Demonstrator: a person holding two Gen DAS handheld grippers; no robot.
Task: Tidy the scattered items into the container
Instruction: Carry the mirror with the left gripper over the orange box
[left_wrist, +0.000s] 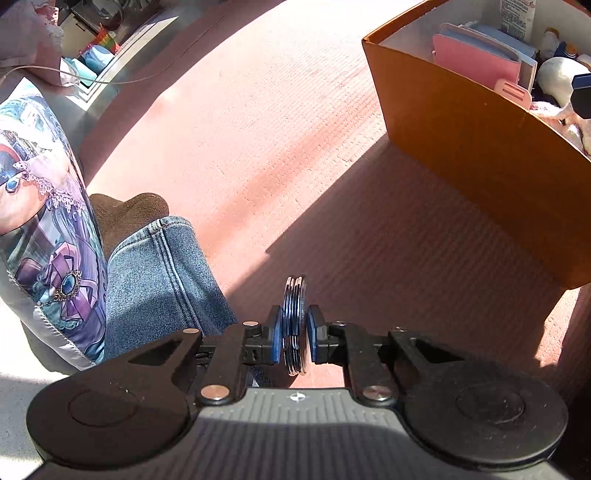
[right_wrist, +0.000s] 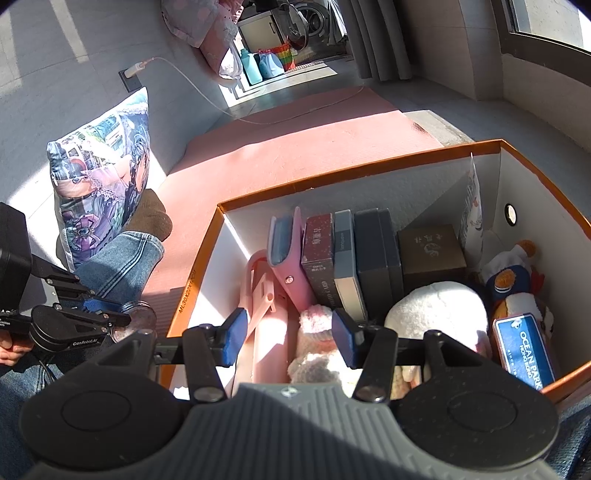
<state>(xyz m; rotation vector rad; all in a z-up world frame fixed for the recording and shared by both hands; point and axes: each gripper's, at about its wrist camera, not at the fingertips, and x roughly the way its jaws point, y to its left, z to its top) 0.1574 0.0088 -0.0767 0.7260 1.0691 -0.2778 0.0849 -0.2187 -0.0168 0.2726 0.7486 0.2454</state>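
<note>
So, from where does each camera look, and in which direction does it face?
Left wrist: sits on the left gripper, looking down at the pink mat; its pads clamp a round disc; a denim leg shows.
Right wrist: sits on the right gripper, open over the orange box; a hand shows.
Shared: box, mat, printed pillow, left gripper.

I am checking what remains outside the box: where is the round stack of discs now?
In the left wrist view the disc stack stands on edge, clamped in the left gripper above the pink mat, left of the orange box.
</note>
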